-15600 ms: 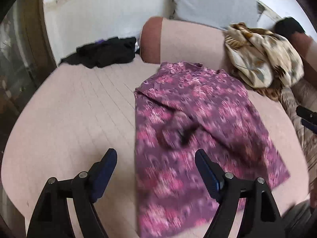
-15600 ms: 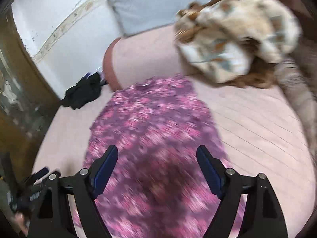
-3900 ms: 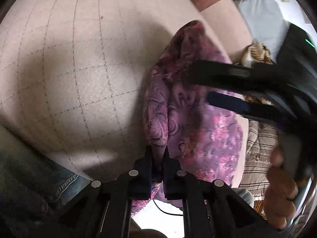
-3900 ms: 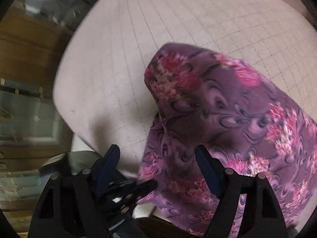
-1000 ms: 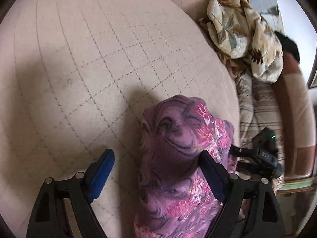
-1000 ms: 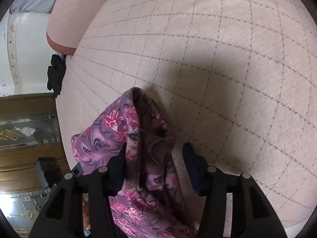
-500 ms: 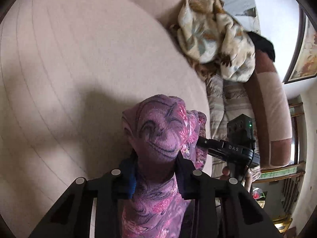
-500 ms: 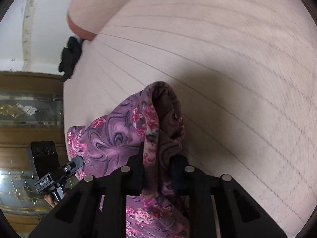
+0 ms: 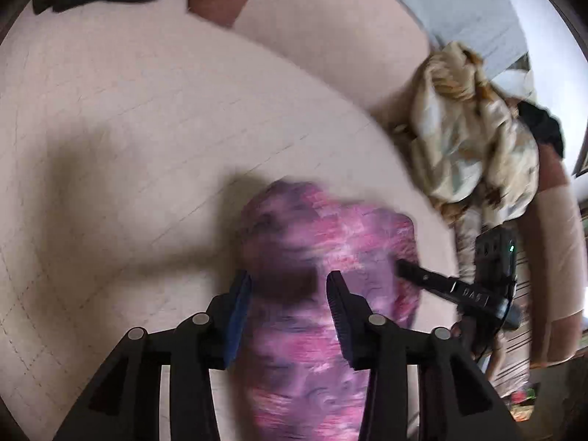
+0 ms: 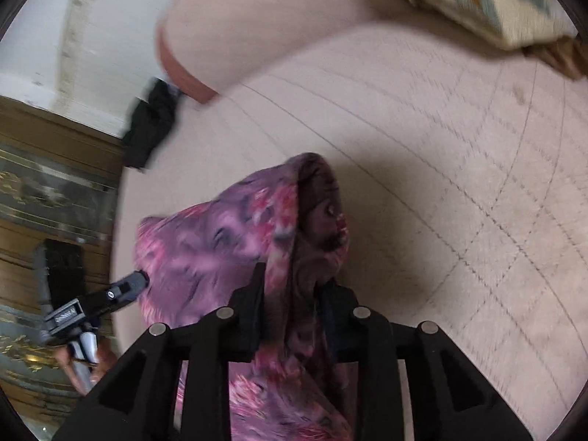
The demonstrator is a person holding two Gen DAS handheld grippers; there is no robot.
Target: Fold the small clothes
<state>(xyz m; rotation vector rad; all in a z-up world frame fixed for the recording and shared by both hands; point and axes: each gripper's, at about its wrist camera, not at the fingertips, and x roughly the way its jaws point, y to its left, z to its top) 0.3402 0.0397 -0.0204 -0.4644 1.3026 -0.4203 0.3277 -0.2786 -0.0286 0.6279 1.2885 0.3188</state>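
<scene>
The pink quilted mattress (image 9: 139,117) now fills both views, with the bolster (image 10: 235,18) and a cream patterned cloth (image 9: 466,139) at its far edge, whereas a second ago only mattress lay ahead. The purple floral garment (image 9: 316,242), doubled, hangs lifted above the mattress between both tools. The left gripper (image 9: 290,288), jaws half apart and just reopening, brackets a fold; motion blur hides any contact. The right gripper (image 10: 290,286) pinches the other fold narrowly. Judgement: the fold is being carried to its resting place.
</scene>
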